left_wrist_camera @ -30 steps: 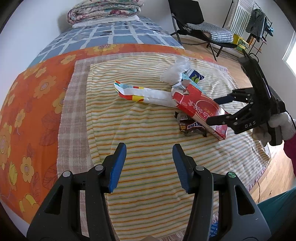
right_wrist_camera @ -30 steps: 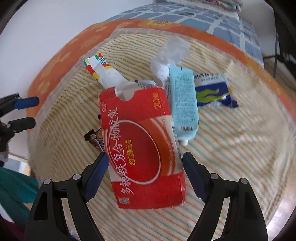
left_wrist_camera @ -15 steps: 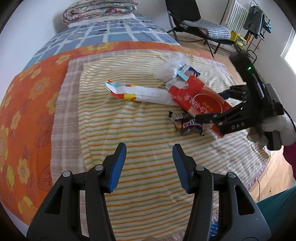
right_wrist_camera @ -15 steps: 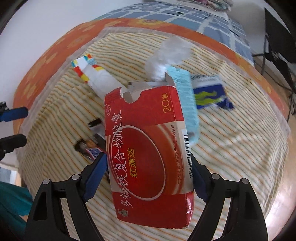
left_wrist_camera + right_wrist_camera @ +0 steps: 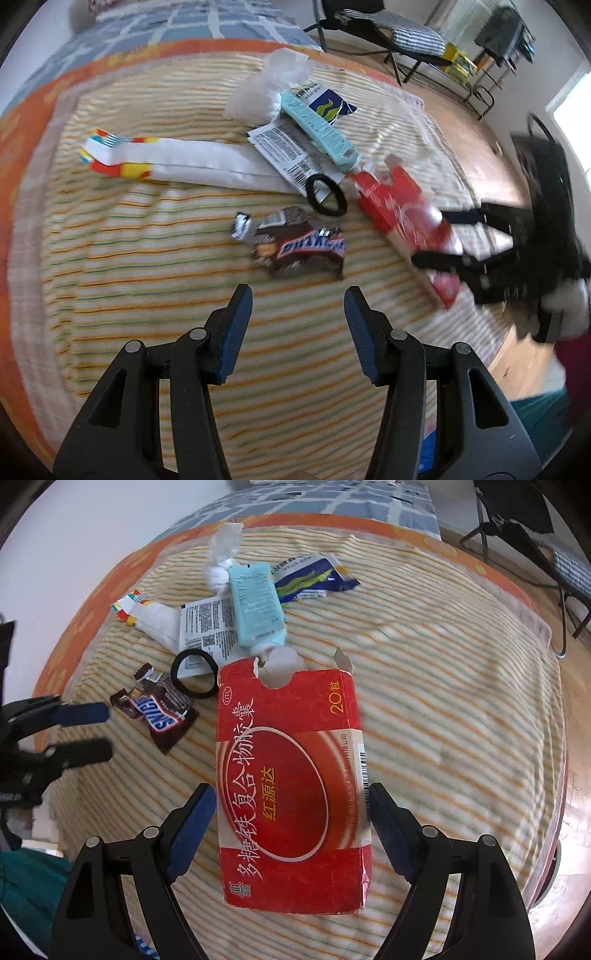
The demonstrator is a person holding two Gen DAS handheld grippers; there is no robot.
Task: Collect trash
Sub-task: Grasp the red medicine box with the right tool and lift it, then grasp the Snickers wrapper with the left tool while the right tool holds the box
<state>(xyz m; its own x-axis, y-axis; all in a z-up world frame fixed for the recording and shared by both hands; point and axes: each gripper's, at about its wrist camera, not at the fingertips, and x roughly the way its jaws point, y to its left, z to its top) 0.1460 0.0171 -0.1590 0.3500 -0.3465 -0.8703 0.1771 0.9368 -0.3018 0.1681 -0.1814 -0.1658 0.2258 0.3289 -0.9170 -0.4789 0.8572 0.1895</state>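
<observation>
My right gripper [image 5: 291, 805] is shut on a red medicine box [image 5: 291, 790] and holds it above the striped cloth; the box also shows in the left wrist view [image 5: 406, 225]. My left gripper [image 5: 297, 314] is open and empty, just short of a brown Snickers wrapper [image 5: 299, 247], also in the right wrist view [image 5: 157, 710]. Behind it lie a black hair tie [image 5: 327, 194], a white leaflet [image 5: 286, 149], a light blue tube [image 5: 319, 129], a long white and coloured wrapper [image 5: 166, 160], a blue-green sachet [image 5: 325, 99] and crumpled white tissue [image 5: 273, 85].
The trash lies on a striped cloth [image 5: 147, 258] over an orange flowered bedspread [image 5: 22, 122]. A black chair [image 5: 388, 33] and a rack stand on the wooden floor [image 5: 476, 136] beyond the bed. The bed edge is to the right.
My right gripper has lifted the red box off the pile and drawn it back, uncovering the hair tie, leaflet and tube. My left gripper has moved forward toward the Snickers wrapper.
</observation>
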